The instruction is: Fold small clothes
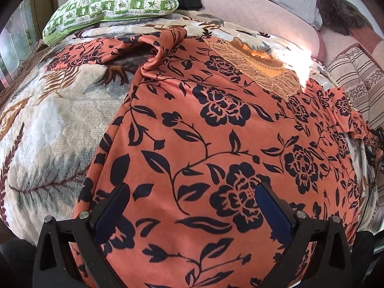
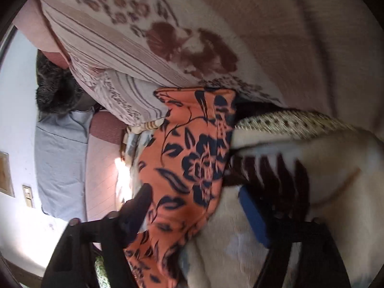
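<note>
Top (image 1: pixel 216 124) flat on bed | left hand-held gripper (image 1: pixel 192 206) apart above it | right hand-held gripper (image 2: pixel 194 206) apart, sleeve (image 2: pixel 192 163) between unpinched | risk: I snag blanket (image 2: pixel 312 216) too, view blurred

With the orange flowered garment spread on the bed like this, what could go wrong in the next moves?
1. The right gripper stands open with the orange garment's edge loose between its fingers; it may slip out or catch the fleece blanket too.
2. The upper sleeve is bunched, so a fold now may trap wrinkles.
3. The left gripper, open above flat cloth, may pinch nothing.
</note>
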Motion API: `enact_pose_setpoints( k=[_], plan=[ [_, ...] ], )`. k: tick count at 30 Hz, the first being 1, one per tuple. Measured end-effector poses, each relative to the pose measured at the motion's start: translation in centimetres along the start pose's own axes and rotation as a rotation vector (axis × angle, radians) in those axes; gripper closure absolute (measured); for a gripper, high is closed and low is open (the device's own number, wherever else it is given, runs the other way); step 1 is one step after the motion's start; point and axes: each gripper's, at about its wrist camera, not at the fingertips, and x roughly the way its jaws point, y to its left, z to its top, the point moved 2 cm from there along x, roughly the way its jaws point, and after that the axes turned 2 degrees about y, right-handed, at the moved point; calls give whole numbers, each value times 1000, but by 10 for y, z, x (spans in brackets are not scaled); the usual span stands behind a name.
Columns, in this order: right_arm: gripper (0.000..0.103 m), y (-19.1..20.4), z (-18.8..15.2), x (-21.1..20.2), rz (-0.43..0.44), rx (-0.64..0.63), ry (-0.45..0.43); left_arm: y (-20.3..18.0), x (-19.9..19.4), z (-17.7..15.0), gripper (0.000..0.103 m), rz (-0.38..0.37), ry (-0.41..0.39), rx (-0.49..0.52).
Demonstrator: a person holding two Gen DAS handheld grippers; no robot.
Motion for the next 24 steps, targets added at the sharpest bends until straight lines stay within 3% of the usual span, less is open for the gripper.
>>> enact_pose_setpoints(
  k=[2,4,5,8,10,12,15,18,21,24],
  plan=[
    [38,7,6,12,-24,-42,-18,1,4,2,0,6,7,2],
    [66,12,14,20,-62,-60,-26,3,6,2,0,9,8,5],
    [92,14,15,21,-82,-76,-20,5,7,2,0,10,7,2],
    [98,49,12,14,-117,-228,-54,16,5,-1,0,6,-14,-22],
    [98,96,-5,0,-126,-397,-80,27,4,-2,0,-6,-31,-51],
    [98,149,-29,-17,-81,-528,-102,39,2,-2,0,-26,-44,-87],
    [98,237,-97,-45,75,-708,-95,54,-6,-4,0,-54,-71,-130],
    [98,315,-204,-59,235,-890,-28,68,-19,-6,0,-60,-113,-164],
    [98,348,-305,-51,334,-987,63,84,-28,-7,0,-62,-144,-190],
    [97,347,-396,-8,321,-1021,153,97,-31,-8,0,-75,-154,-225]
  ],
)
